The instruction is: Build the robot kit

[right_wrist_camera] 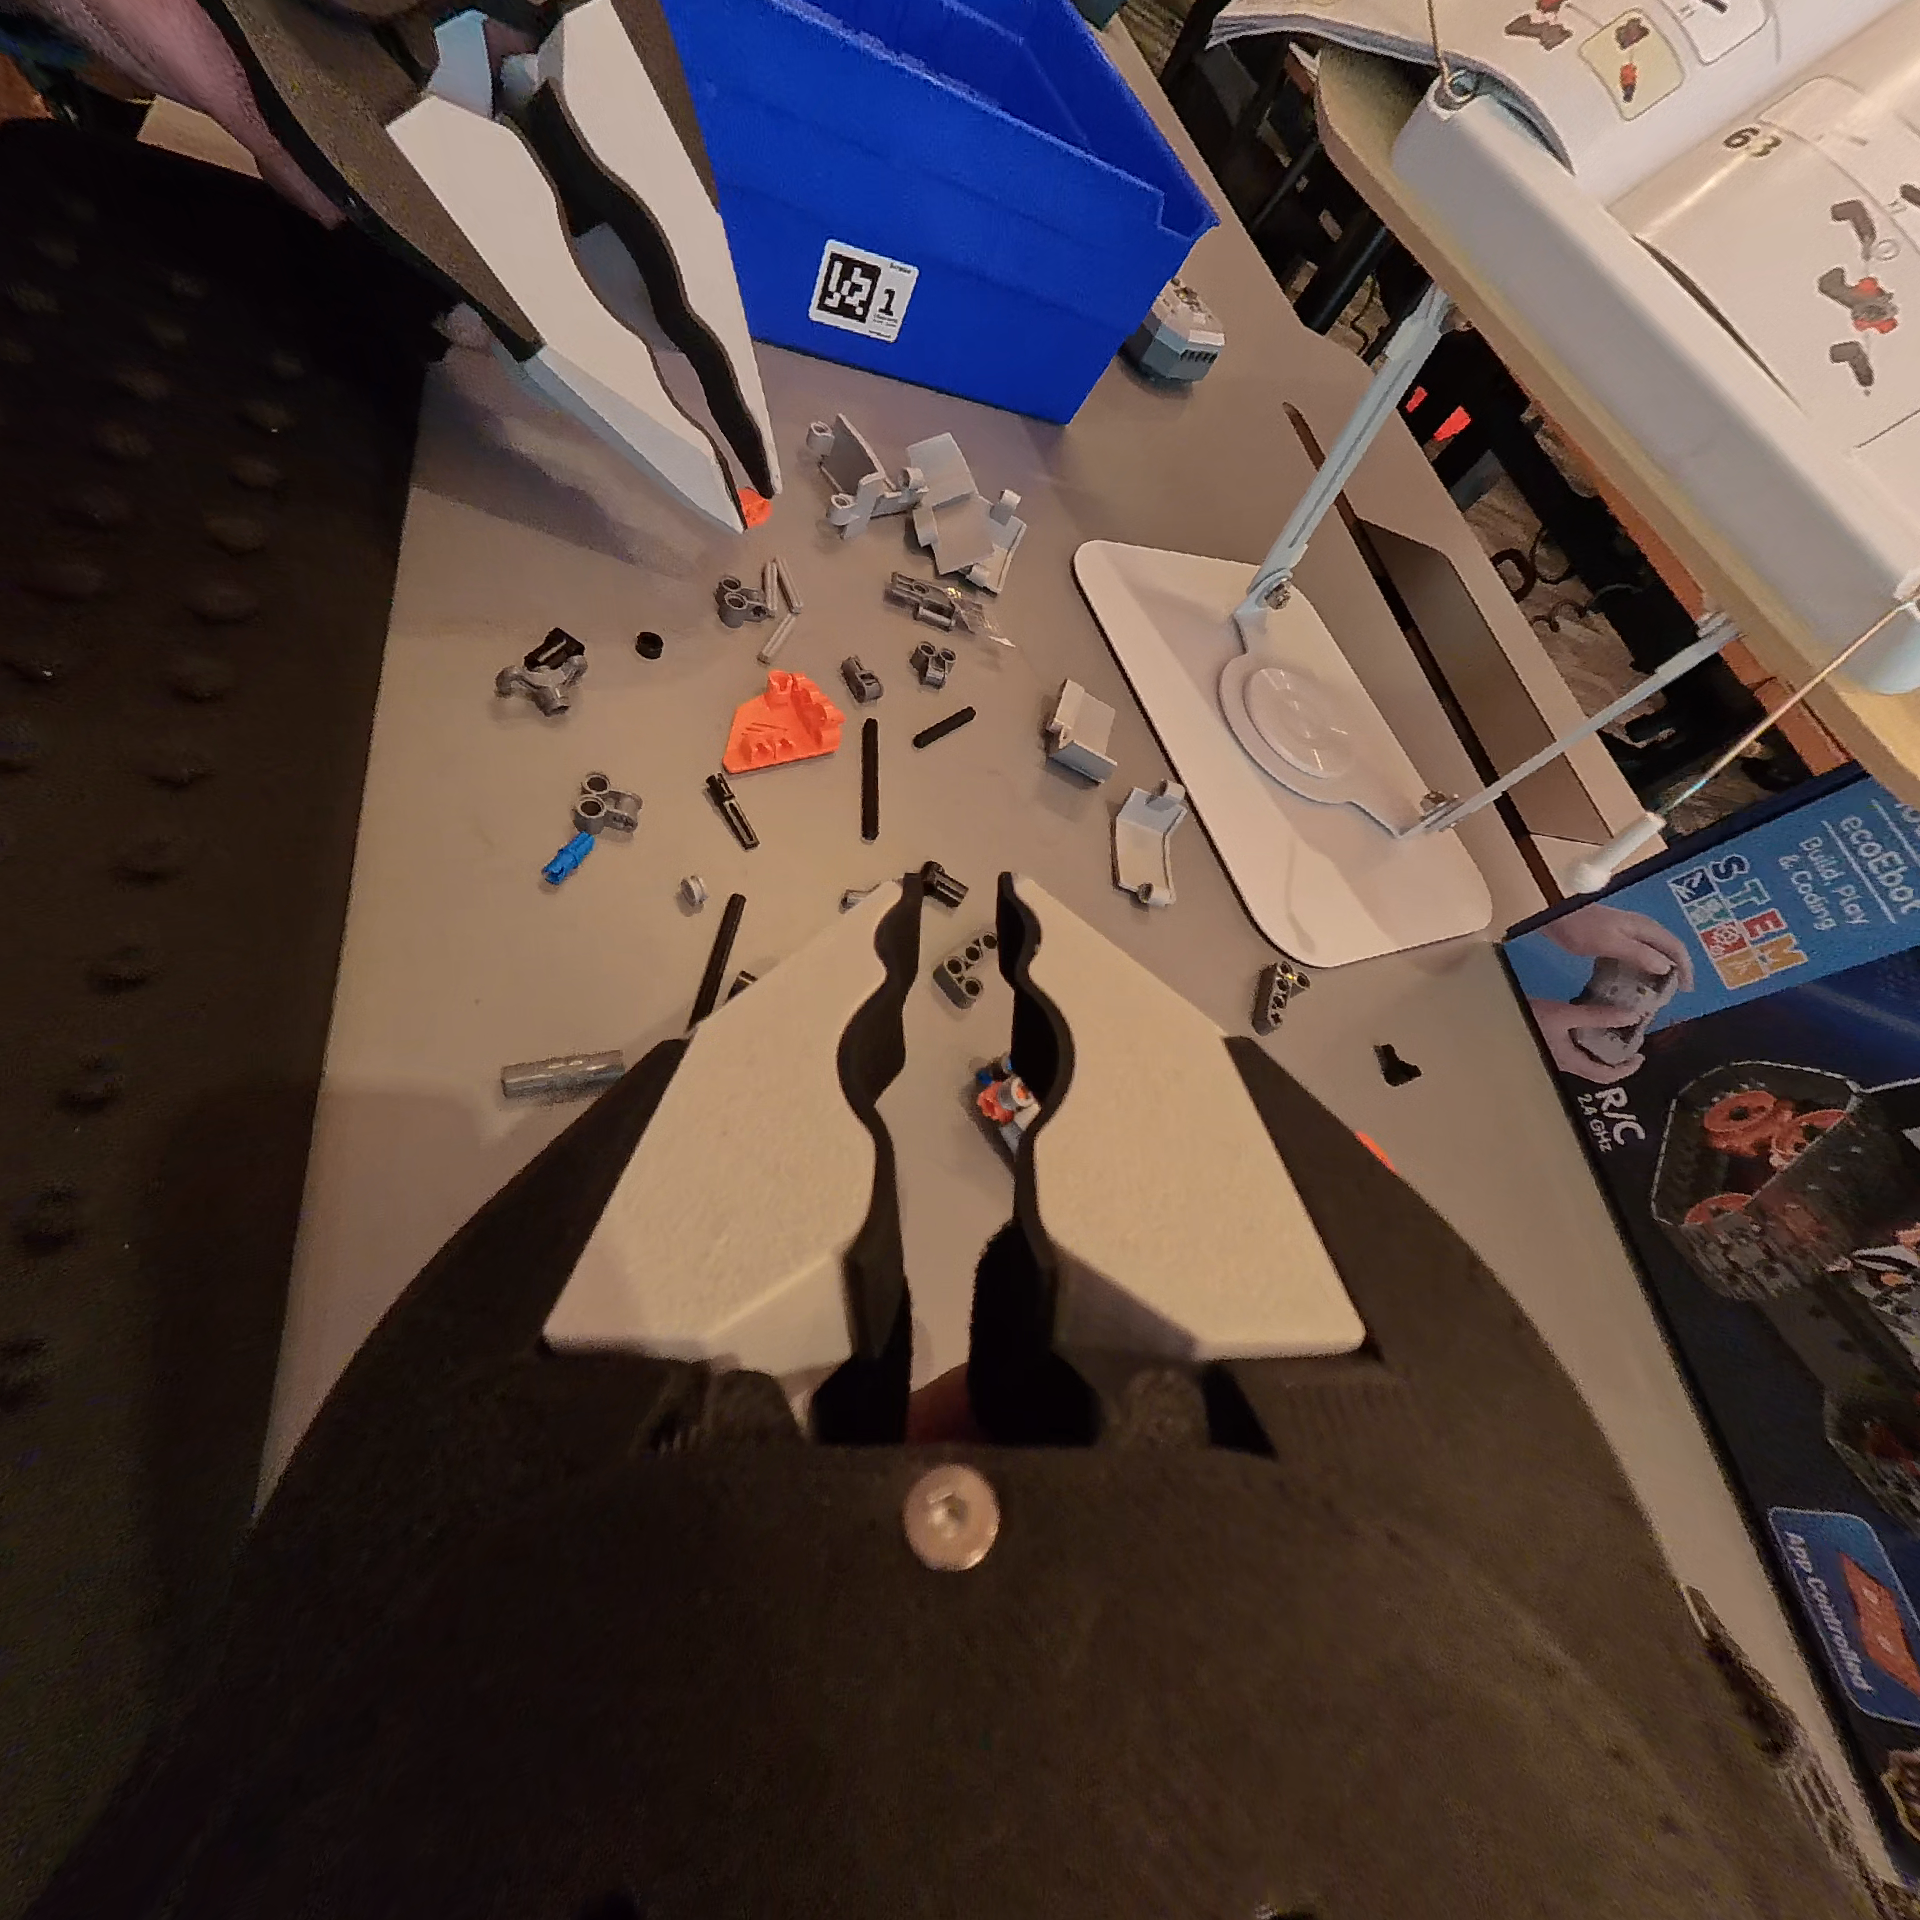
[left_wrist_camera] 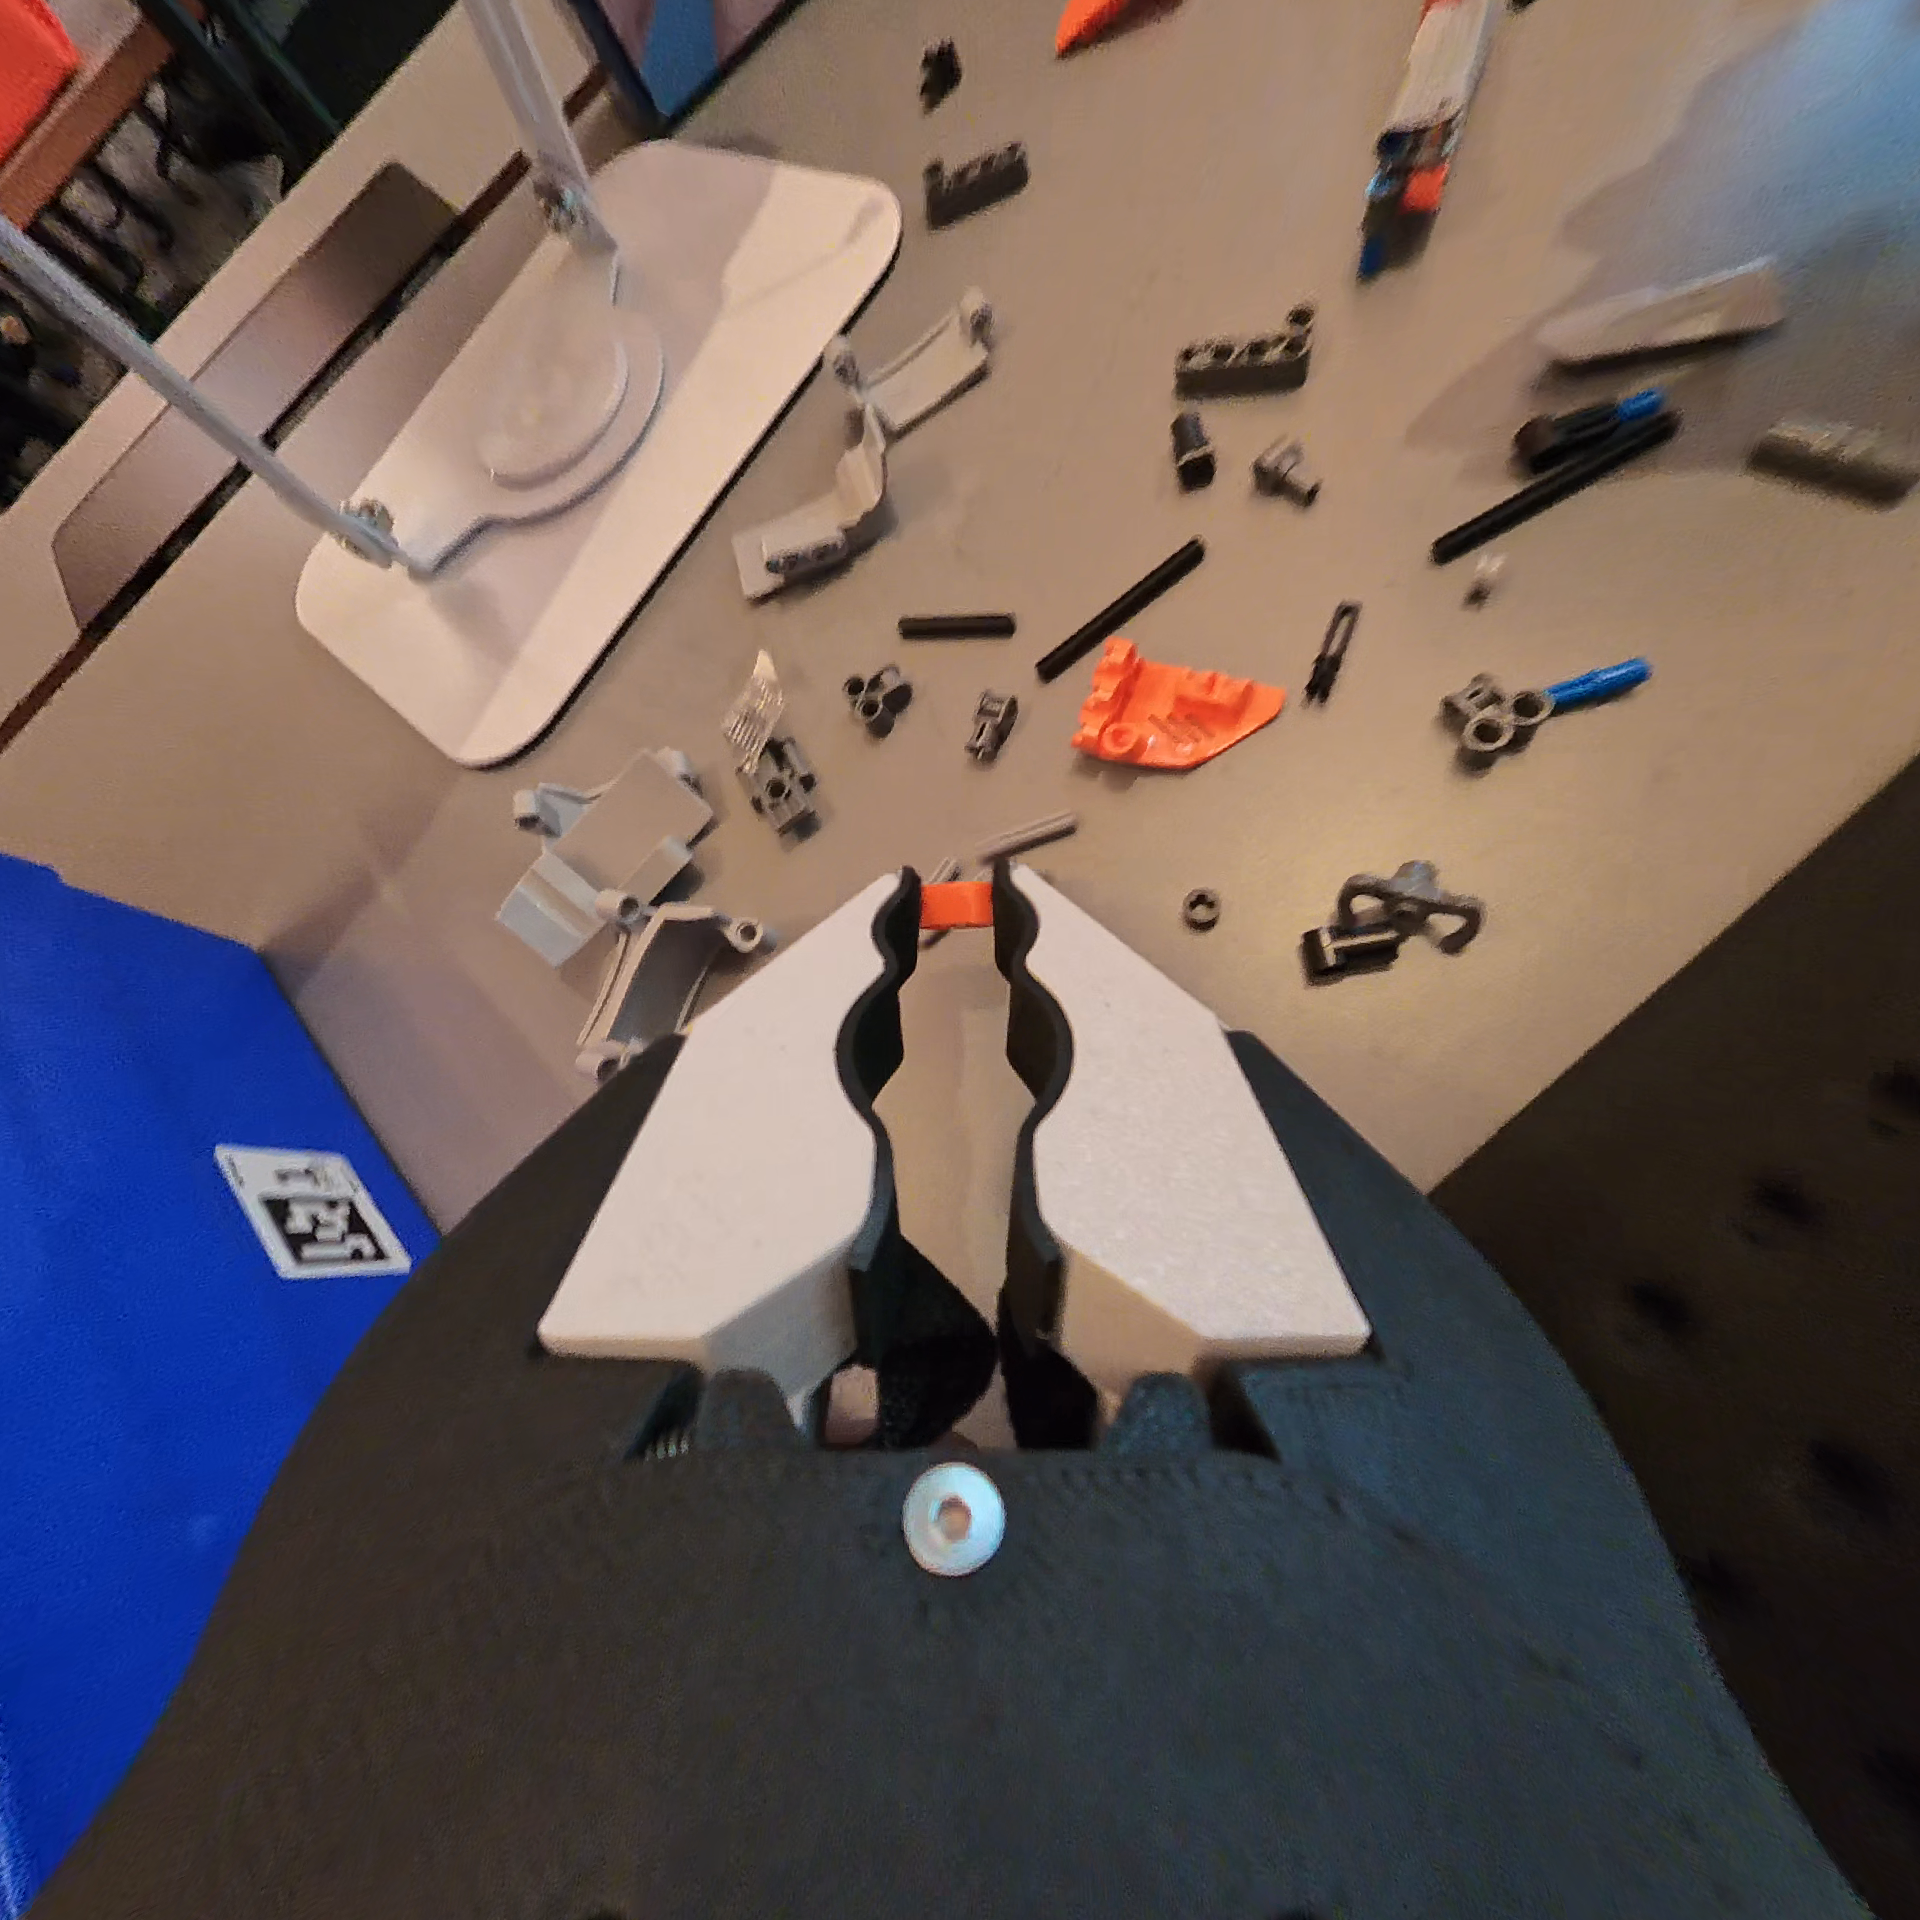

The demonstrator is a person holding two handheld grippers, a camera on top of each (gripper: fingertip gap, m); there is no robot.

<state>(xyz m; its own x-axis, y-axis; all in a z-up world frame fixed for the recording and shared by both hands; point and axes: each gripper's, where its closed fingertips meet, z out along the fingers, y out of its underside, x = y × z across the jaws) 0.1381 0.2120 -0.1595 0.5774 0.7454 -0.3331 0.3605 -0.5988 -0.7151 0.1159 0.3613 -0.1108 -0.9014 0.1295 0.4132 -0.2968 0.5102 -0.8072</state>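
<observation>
My left gripper (left_wrist_camera: pixel 954 896) is shut on a small orange piece (left_wrist_camera: pixel 954 902), pinched at its fingertips just above the grey table (left_wrist_camera: pixel 1039 260). It also shows in the right wrist view (right_wrist_camera: pixel 756 499) at the upper left, with the orange piece (right_wrist_camera: pixel 753 507) at its tips. My right gripper (right_wrist_camera: pixel 956 883) is slightly open with nothing between its fingers, above loose parts. A small black connector (right_wrist_camera: pixel 943 883) lies just past its left fingertip and a grey holed beam (right_wrist_camera: pixel 966 968) shows in the gap. An orange wedge panel (left_wrist_camera: pixel 1179 707) (right_wrist_camera: pixel 784 722) lies mid-table.
Several grey and black building parts are scattered over the table. A blue bin (left_wrist_camera: pixel 156 1143) (right_wrist_camera: pixel 935 187) stands by the left gripper. A white stand base (left_wrist_camera: pixel 623 416) (right_wrist_camera: pixel 1278 748) carries an open booklet (right_wrist_camera: pixel 1714 208). A kit box (right_wrist_camera: pixel 1714 1091) lies right. A dark studded mat (right_wrist_camera: pixel 156 727) borders the table. Some 15 centimetres of space lies between my two pairs of fingers.
</observation>
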